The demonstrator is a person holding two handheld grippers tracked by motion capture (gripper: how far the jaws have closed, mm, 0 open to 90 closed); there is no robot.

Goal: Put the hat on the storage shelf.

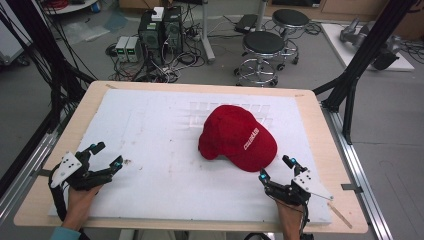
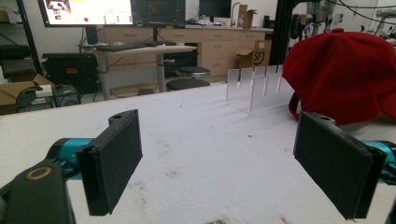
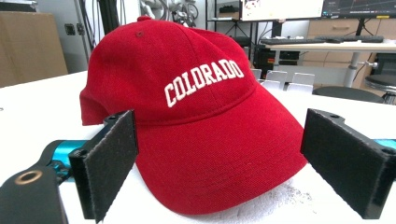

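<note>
A red baseball cap [image 1: 236, 138] with white "COLORADO" lettering lies crown up on the white foam board [image 1: 165, 145], right of centre, its brim toward the near right. My right gripper [image 1: 278, 168] rests open just in front of the brim; in the right gripper view the cap [image 3: 196, 116] stands close ahead, its brim tip between the two black pads [image 3: 109, 161], untouched. My left gripper [image 1: 107, 156] rests open at the near left of the board with nothing between its pads [image 2: 114, 158]. The cap [image 2: 341, 74] appears far off to the right in the left gripper view.
A row of clear plastic upright dividers [image 1: 235, 111] stands on the board behind the cap, also seen as dividers [image 2: 254, 84] in the left gripper view. The board lies on a wooden table [image 1: 320, 130]. Stools [image 1: 262, 47] and computers [image 1: 160, 30] stand on the floor beyond.
</note>
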